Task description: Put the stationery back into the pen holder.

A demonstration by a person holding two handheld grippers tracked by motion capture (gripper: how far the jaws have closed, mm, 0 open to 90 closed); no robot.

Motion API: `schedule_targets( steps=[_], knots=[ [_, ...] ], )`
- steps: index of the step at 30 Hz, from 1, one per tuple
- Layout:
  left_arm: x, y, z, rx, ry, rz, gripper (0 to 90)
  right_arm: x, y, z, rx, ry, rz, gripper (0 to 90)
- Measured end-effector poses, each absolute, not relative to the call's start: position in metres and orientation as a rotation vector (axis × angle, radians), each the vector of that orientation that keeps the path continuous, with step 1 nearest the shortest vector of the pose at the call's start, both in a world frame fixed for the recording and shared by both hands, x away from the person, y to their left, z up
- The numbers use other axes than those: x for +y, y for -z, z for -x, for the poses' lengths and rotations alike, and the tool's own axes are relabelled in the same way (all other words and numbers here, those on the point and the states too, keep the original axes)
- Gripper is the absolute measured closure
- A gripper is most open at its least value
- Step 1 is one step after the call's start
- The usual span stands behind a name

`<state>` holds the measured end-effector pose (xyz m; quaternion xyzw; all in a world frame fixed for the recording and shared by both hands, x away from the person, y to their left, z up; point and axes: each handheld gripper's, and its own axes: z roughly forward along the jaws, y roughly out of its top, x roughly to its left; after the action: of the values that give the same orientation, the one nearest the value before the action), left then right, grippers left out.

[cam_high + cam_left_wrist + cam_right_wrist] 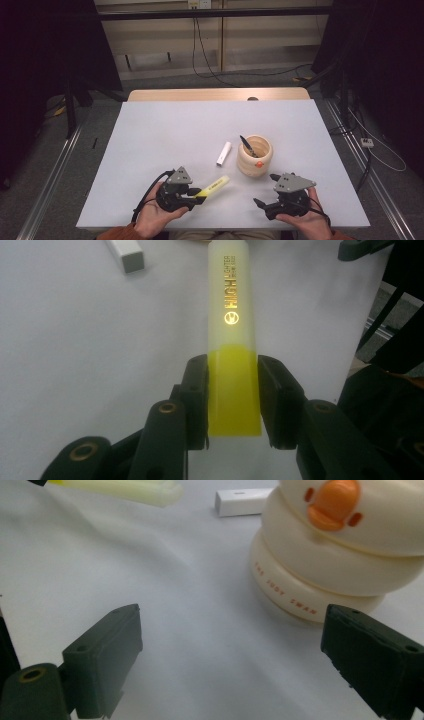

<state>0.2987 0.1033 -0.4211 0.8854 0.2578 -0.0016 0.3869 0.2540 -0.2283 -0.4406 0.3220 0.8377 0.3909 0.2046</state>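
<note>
- The left gripper (196, 196) has its jaws clamped on the yellow end of a highlighter (214, 186), held near the counter's (165, 130) near edge.
- The highlighter's long axis points far and right, its pale end toward the round cream cup (254, 156).
- The right gripper (267, 191) stands with jaws wide apart and empty, just near of the cup.
- A white cap (223, 153) lies left of the cup; open counter lies between.

Highlighter (232, 340) – pale yellow cap, bright yellow body, gold lettering. Cream pen pot (345, 545) – orange beak. White tabletop (165, 130).
</note>
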Motion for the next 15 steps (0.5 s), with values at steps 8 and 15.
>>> schedule_targets(
  steps=[8,15],
  knots=[
    [0.101,0.421,-0.300,0.642,0.021,-2.258,67.3,-0.209,0.440,-0.246,2.354,-1.031,-0.772,10.5],
    [0.092,0.423,-0.303,0.615,0.048,-2.278,67.3,-0.199,0.443,-0.244,2.366,-0.991,-0.650,17.4]
  ],
)
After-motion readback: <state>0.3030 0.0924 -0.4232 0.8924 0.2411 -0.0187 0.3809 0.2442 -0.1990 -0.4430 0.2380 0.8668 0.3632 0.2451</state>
